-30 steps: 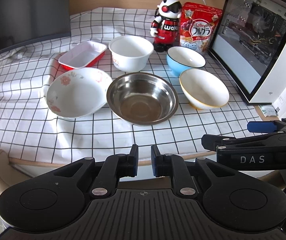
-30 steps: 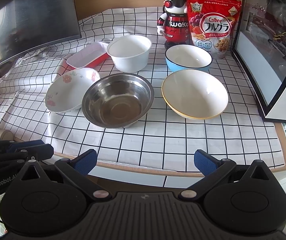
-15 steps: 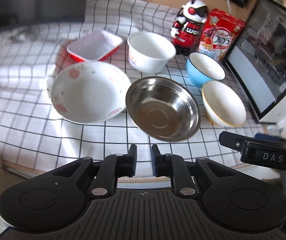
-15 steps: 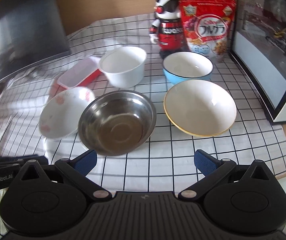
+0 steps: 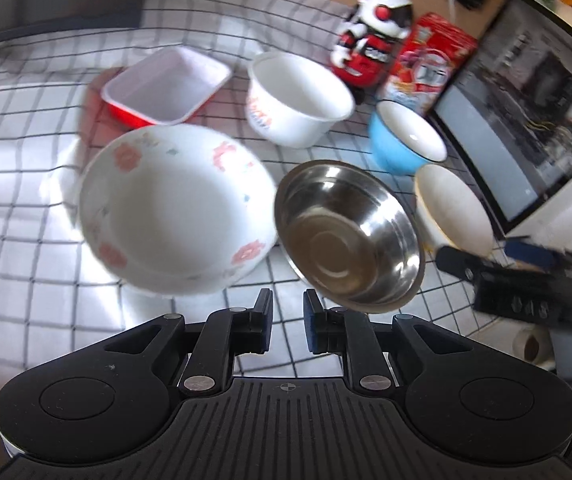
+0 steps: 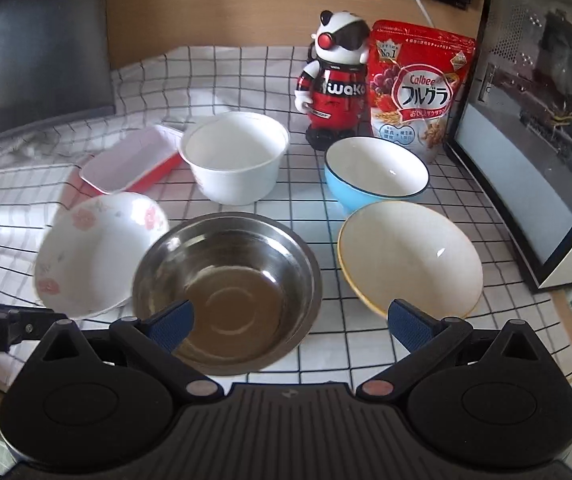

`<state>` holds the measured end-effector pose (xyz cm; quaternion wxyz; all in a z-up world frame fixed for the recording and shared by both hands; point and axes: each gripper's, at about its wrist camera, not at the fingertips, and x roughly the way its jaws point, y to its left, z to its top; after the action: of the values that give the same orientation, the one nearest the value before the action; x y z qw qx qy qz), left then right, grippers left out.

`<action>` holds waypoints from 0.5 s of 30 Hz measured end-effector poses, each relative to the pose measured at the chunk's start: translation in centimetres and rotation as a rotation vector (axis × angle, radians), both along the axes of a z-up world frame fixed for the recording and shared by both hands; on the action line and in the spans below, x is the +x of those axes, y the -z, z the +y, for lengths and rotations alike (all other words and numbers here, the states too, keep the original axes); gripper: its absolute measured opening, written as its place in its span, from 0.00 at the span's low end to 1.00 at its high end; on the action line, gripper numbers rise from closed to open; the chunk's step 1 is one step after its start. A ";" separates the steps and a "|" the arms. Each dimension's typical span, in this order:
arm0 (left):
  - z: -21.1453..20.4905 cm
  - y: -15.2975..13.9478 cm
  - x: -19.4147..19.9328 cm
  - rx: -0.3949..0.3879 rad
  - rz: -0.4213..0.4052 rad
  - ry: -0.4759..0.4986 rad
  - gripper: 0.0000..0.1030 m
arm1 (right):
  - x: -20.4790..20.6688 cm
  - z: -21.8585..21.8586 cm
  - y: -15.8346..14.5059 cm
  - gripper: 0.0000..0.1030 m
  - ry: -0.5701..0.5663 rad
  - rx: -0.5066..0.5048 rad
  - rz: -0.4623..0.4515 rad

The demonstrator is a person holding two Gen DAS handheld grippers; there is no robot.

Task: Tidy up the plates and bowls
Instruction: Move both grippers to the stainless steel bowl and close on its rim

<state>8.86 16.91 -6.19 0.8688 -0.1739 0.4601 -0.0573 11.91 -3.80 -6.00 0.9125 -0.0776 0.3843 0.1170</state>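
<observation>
Six dishes sit on the checked cloth. A floral bowl (image 5: 174, 208) (image 6: 98, 248) lies left of a steel bowl (image 5: 345, 232) (image 6: 226, 280). A cream bowl with a yellow rim (image 5: 453, 208) (image 6: 409, 256) is to the right. Behind them stand a red rectangular dish (image 5: 166, 86) (image 6: 126, 164), a deep white bowl (image 5: 297, 100) (image 6: 234, 156) and a blue bowl (image 5: 401, 140) (image 6: 373, 172). My left gripper (image 5: 287, 308) is shut and empty, just before the gap between the floral and steel bowls. My right gripper (image 6: 291, 316) is wide open over the steel bowl's near rim, holding nothing.
A toy robot (image 6: 335, 80) and a red cereal bag (image 6: 421, 88) stand at the back. A white case with a glass side (image 6: 545, 140) walls off the right. A dark screen (image 6: 34, 48) sits back left. The table's front edge (image 6: 553, 372) is close below the grippers.
Both grippers have come forward and lower toward the dishes, so the bowls look larger. The left view now centres between the floral and steel bowls. No dish has moved.
</observation>
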 end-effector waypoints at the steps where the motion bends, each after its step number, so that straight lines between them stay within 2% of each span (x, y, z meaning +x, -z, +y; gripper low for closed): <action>1: 0.1 0.4 0.3 -0.038 0.007 0.005 0.17 | 0.7 0.2 -0.1 1.00 -0.022 -0.007 0.000; 3: 0.1 0.7 0.8 -0.105 0.012 -0.011 0.17 | 1.9 0.7 -0.5 1.00 -0.079 -0.053 -0.037; 6: -0.4 0.5 1.3 -0.075 -0.010 -0.075 0.17 | 4.4 1.3 -1.3 1.00 -0.187 -0.101 -0.079; 11: -0.8 0.1 2.3 -0.063 -0.006 -0.276 0.17 | 9.9 0.0 -2.2 1.00 -0.356 -0.041 -0.030; 15: -2.0 0.2 2.3 -0.031 -0.003 -0.410 0.17 | 11.9 -0.6 -2.3 1.00 -0.607 -0.079 -0.081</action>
<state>11.14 14.93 -6.36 0.8600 -0.2774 0.4129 0.1135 23.84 -4.40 -3.66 0.8468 -0.2288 0.3110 0.3659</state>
